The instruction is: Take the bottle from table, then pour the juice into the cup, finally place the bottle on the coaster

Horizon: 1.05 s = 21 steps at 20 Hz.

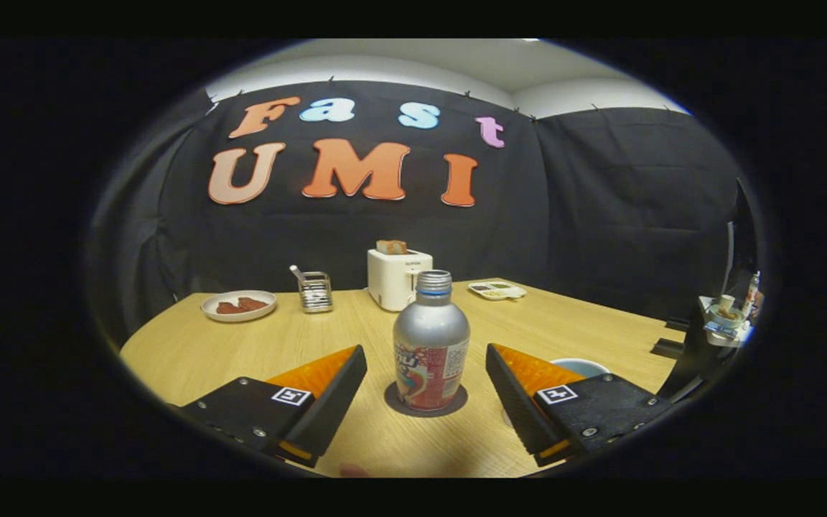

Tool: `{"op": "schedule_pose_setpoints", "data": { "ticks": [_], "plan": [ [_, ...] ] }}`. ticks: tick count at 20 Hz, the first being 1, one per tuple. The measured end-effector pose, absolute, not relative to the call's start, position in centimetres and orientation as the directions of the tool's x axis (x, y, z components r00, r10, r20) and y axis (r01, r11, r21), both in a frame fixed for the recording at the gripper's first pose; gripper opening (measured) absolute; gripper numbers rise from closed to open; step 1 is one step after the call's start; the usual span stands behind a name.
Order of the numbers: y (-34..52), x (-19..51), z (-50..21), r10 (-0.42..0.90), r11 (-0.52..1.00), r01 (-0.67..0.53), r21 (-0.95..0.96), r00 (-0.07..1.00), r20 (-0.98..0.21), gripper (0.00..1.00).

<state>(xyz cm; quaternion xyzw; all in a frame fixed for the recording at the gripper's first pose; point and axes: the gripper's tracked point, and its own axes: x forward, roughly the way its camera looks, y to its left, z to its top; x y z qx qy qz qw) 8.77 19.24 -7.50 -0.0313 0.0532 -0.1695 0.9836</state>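
- Gripper view: the gripper (426, 373) sits low in the frame, its two fingers spread wide apart and touching nothing.
- A silver bottle (431, 341) stands upright at center, between the fingers, on a dark round coaster (392, 399) on the wooden table (191, 352).
- A cup (586, 366) peeks out behind the right finger.
- Farther back: a toaster (398, 276) above the bottle, and a plate (238, 305) at left.

Tongs (426, 373) spread wide, touching nothing. Between their fingers, silver aluminium bottle (431, 341) stands upright on dark round coaster (456, 406), on the light wooden worktop (198, 352).
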Motion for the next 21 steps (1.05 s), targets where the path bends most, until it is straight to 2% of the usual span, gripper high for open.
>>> {"op": "schedule_pose_setpoints", "data": {
  "ticks": [8, 14, 21],
  "plan": [
    [24.0, 3.1, -5.5, -0.207, 0.976, 0.200, -0.087, 0.975, -0.080, 0.98],
    [29.5, -0.4, -6.5, 0.014, 0.999, -0.018, -0.041, 0.996, -0.089, 0.98],
    [29.1, -1.2, -7.0, 0.025, 0.998, -0.030, -0.057, 0.997, -0.079, 0.98]
  ]
}}
